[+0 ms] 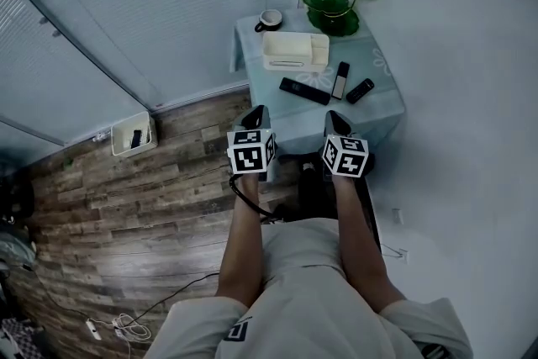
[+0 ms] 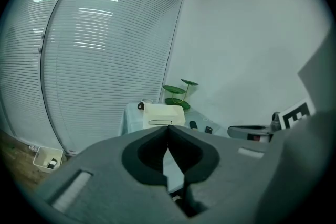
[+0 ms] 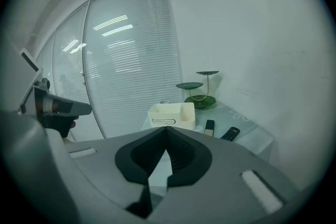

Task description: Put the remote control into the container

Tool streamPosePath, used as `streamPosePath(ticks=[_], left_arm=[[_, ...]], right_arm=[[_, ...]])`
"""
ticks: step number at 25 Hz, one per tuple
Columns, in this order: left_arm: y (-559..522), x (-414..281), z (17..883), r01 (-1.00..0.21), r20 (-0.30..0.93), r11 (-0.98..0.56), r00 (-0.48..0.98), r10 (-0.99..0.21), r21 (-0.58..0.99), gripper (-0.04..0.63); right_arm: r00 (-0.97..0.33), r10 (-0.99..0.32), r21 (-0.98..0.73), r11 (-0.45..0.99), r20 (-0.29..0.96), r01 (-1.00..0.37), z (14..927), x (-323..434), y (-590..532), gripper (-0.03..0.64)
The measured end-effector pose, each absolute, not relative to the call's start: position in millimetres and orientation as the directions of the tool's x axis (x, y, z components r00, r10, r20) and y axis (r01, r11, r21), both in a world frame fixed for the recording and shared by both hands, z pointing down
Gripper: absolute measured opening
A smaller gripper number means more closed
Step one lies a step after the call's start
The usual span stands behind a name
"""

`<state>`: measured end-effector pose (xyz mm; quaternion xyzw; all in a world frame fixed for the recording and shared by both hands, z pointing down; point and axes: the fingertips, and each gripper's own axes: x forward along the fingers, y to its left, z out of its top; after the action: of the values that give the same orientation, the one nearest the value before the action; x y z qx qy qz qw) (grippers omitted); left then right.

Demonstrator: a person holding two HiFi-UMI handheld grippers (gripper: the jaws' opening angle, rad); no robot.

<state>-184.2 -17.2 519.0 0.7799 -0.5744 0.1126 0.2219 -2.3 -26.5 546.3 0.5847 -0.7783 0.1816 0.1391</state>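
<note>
Three remote controls lie on the small table (image 1: 382, 109): a long black one (image 1: 304, 91), a black-and-white one (image 1: 340, 80) and a short black one (image 1: 360, 91). Behind them stands the white container (image 1: 294, 51), with nothing visible inside. My left gripper (image 1: 257, 111) and right gripper (image 1: 335, 117) hover side by side at the table's near edge, both shut and holding nothing. In the left gripper view the gripper (image 2: 168, 131) faces the container (image 2: 164, 115). In the right gripper view the gripper (image 3: 167, 131) faces the container (image 3: 172, 115) and two remotes (image 3: 209, 127) (image 3: 230, 134).
A green tiered dish (image 1: 334, 8) and a mug (image 1: 270, 20) stand at the table's back. Window blinds run along the left and a white wall on the right. A white basket (image 1: 133, 134) and cables (image 1: 118, 324) lie on the wooden floor.
</note>
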Motion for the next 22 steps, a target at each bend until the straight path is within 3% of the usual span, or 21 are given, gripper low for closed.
streamPosePath(ticks=[11, 17, 22], left_arm=[[-58, -160, 530, -0.942, 0.459, -0.291, 0.335, -0.823, 0.166, 0.009], [-90, -151, 540, -0.944, 0.462, -0.285, 0.329, -0.823, 0.164, 0.017], [-116, -136, 561, -0.942, 0.488, -0.293, 0.335, -0.806, 0.164, 0.017]], right_arm=[[-0.289, -0.842, -0.103, 0.272, 0.456, -0.957, 555, 25, -76, 0.003], [-0.412, -0.828, -0.273, 0.324, 0.381, -0.906, 563, 28, -102, 0.003], [-0.459, -0.774, -0.215, 0.405, 0.436, -0.889, 583, 23, -127, 0.003]])
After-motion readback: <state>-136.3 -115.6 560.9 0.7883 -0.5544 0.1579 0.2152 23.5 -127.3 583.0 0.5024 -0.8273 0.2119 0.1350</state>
